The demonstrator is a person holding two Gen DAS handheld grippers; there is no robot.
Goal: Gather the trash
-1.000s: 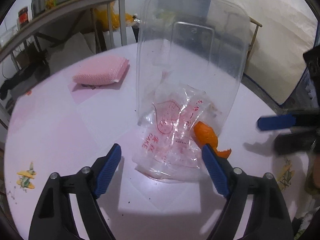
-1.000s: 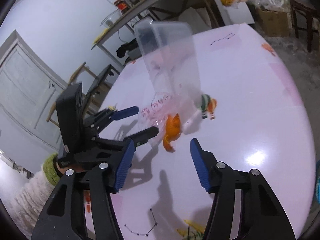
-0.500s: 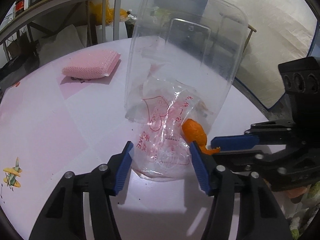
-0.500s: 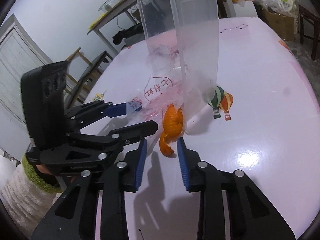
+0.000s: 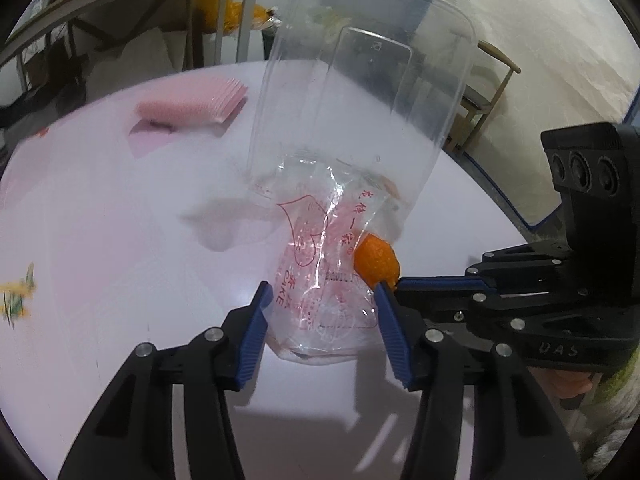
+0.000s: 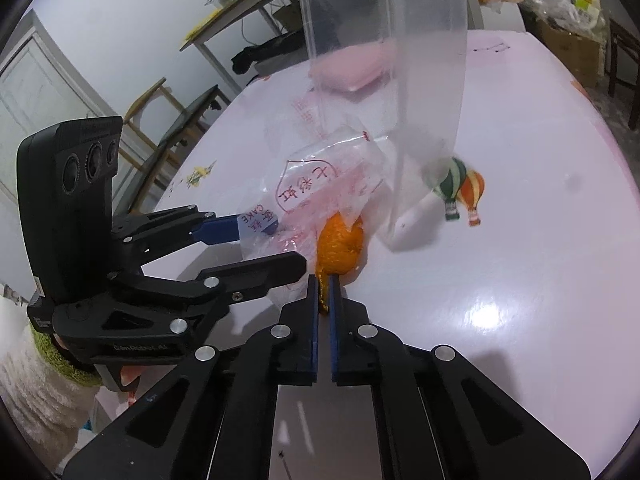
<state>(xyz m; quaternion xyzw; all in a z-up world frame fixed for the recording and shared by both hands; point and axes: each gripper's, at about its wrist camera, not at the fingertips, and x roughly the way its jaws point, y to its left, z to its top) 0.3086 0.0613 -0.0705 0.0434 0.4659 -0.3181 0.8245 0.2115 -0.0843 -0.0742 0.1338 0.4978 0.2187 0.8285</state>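
On the pale table (image 5: 100,240), the left gripper (image 5: 324,320) straddled the near end of a crumpled clear plastic bag (image 5: 328,264), its jaws closing with the bag between them, pads not yet pressing. Just right of the bag lay an orange peel (image 6: 340,240); the right gripper (image 6: 325,292) had its jaws clamped on the peel's lower tip. A clear plastic container (image 5: 360,108) stood tilted behind.
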